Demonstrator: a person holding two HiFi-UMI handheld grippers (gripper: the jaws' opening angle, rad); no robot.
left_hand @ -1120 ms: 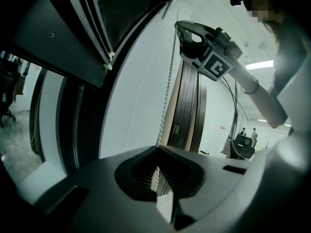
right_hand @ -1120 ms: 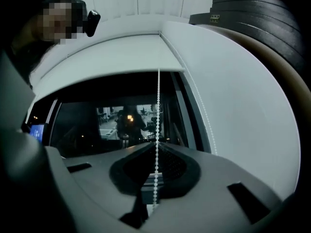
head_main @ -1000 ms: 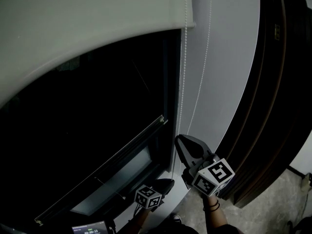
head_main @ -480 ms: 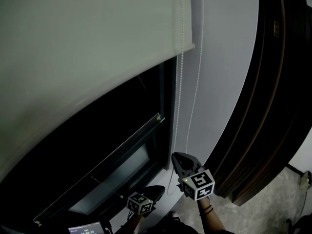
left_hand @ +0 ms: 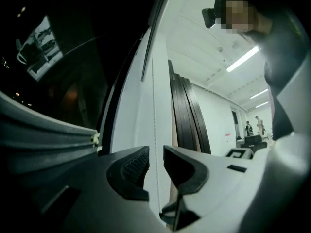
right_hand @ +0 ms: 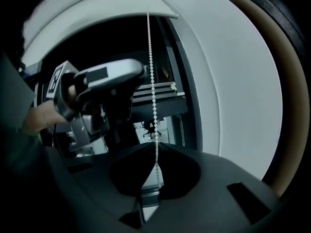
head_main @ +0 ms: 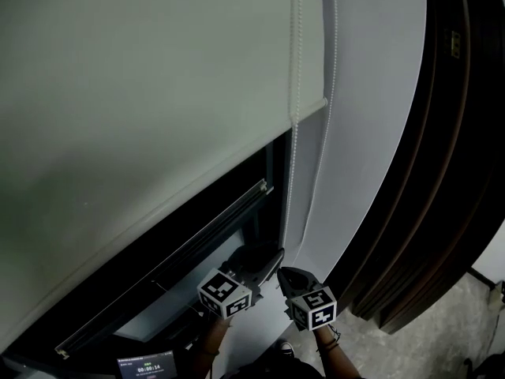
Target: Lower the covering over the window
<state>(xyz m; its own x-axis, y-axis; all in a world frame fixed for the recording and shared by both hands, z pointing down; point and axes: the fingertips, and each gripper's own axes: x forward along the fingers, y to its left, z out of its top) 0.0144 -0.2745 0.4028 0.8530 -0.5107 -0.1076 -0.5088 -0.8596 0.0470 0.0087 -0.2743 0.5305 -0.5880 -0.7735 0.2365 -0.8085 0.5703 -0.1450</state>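
Your blind [head_main: 158,93] has dropped toward mid-frame; your right gripper [right_hand: 154,148] pinches the bead chain [right_hand: 151,96], while your left gripper [left_hand: 156,161] has just spread its jaws, chain between them.

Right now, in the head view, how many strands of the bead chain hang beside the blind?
2. The left strand hangs along the blind's right edge; the right strand hangs over the white wall. None seems hidden.
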